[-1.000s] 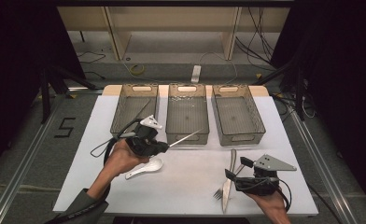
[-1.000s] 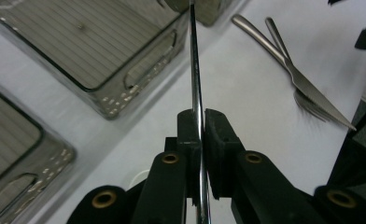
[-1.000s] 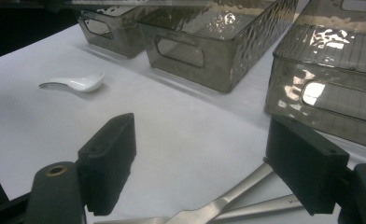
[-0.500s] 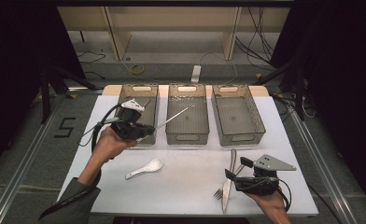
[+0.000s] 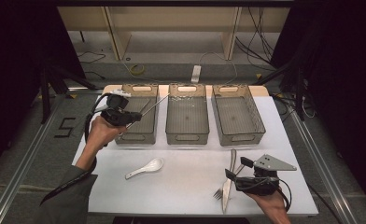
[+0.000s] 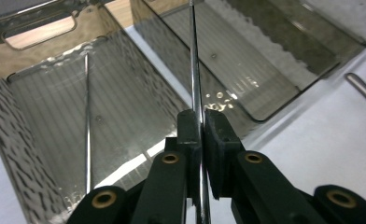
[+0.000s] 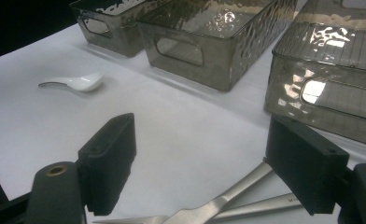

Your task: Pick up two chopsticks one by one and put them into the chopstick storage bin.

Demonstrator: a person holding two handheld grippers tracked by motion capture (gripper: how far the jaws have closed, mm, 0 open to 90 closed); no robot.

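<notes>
My left gripper (image 5: pixel 132 119) is shut on a thin metal chopstick (image 5: pixel 154 105) and hovers over the left smoky bin (image 5: pixel 135 138). The stick slants up toward the middle bin (image 5: pixel 187 136). In the left gripper view the black pads (image 6: pixel 190 133) pinch the chopstick (image 6: pixel 193 70), and a second chopstick (image 6: pixel 87 126) lies inside the bin below. My right gripper (image 5: pixel 241 171) rests open at the front right of the table, jaws wide apart (image 7: pixel 200 140), just above a knife (image 5: pixel 228 184) and a fork (image 5: pixel 217 193).
A white ceramic spoon (image 5: pixel 146 168) lies on the white tabletop in front of the left bin, also visible as the spoon (image 7: pixel 78 81) in the right gripper view. A third bin (image 5: pixel 238 135) stands at the right. Dark floor and cables lie beyond the table.
My left hand carried the chopstick from near the spoon away from the person and leftward, to above the left bin. The right hand kept still.
</notes>
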